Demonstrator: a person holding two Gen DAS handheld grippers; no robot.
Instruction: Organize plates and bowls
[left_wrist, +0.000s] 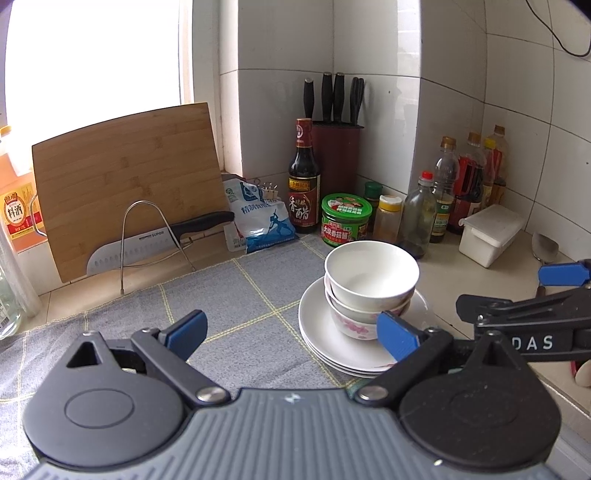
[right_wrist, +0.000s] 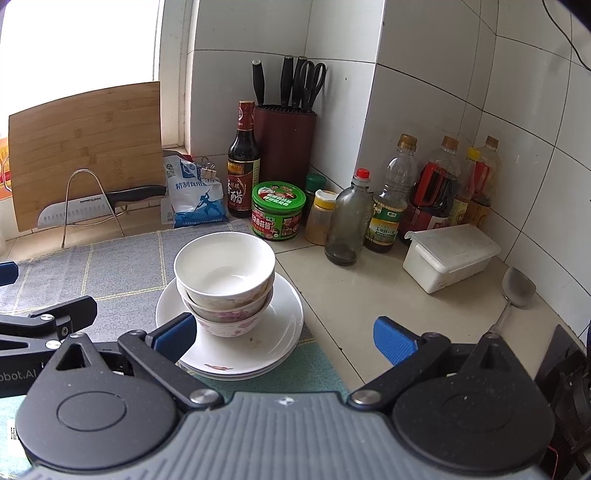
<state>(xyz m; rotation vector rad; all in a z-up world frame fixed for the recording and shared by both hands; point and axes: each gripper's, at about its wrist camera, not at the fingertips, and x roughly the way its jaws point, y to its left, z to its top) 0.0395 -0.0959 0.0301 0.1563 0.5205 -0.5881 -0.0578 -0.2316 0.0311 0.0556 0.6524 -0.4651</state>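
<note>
Your tiled kitchen corner: a beige desk (right_wrist: 369, 295) half covered by a grey checked mat (left_wrist: 236, 295). Three nested bowls (right_wrist: 225, 280) sit on stacked plates (right_wrist: 273, 332) at the mat's right edge, near the sauce jar (right_wrist: 279, 210). Your left tool (left_wrist: 291, 332) hangs released over bare mat, its right pad in front of the stack. Your right tool (right_wrist: 284, 338) gapes empty, the desk beyond its right pad bare up to the spatula (right_wrist: 517, 288).
</note>
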